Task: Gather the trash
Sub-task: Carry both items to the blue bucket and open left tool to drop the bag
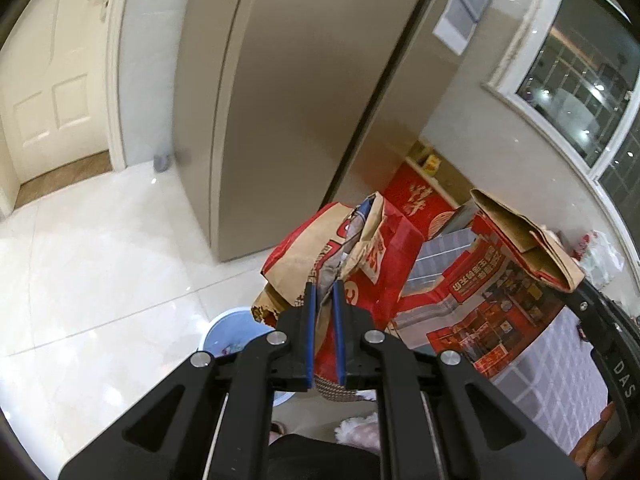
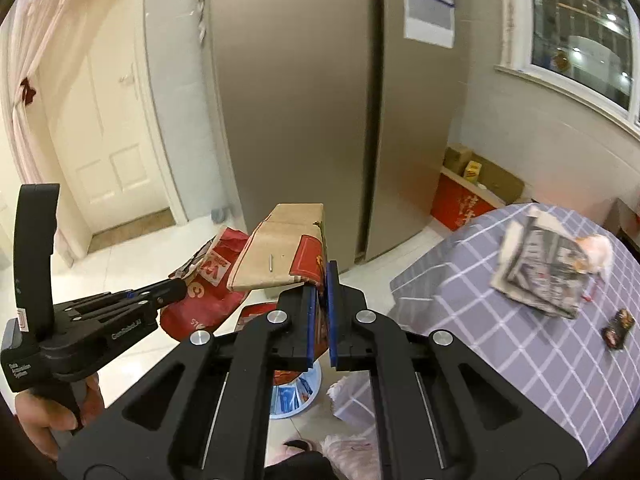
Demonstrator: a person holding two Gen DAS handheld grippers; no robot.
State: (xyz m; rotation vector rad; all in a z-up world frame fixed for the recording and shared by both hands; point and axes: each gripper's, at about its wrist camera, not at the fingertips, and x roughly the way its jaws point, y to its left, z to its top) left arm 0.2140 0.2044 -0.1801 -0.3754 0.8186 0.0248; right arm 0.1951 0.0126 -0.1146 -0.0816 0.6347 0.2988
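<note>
My left gripper (image 1: pixel 324 284) is shut on one edge of a large red and brown paper bag (image 1: pixel 360 264). My right gripper (image 2: pixel 320 272) is shut on the bag's other edge (image 2: pixel 280 252), a folded brown flap with red print. The two grippers hold the bag in the air between them. Below it stands a light blue bin (image 1: pixel 228 332), also in the right wrist view (image 2: pixel 304 388), with some trash inside. The left gripper's body shows at the left of the right wrist view (image 2: pixel 120 304).
A round table with a grey checked cloth (image 2: pixel 500 340) stands at the right, with folded newspaper (image 2: pixel 540 272) and a small dark wrapper (image 2: pixel 619 327) on it. A tall fridge (image 2: pixel 300 100) stands ahead, a red box (image 2: pixel 460 200) beside it, a white door (image 2: pixel 108 140) at the left.
</note>
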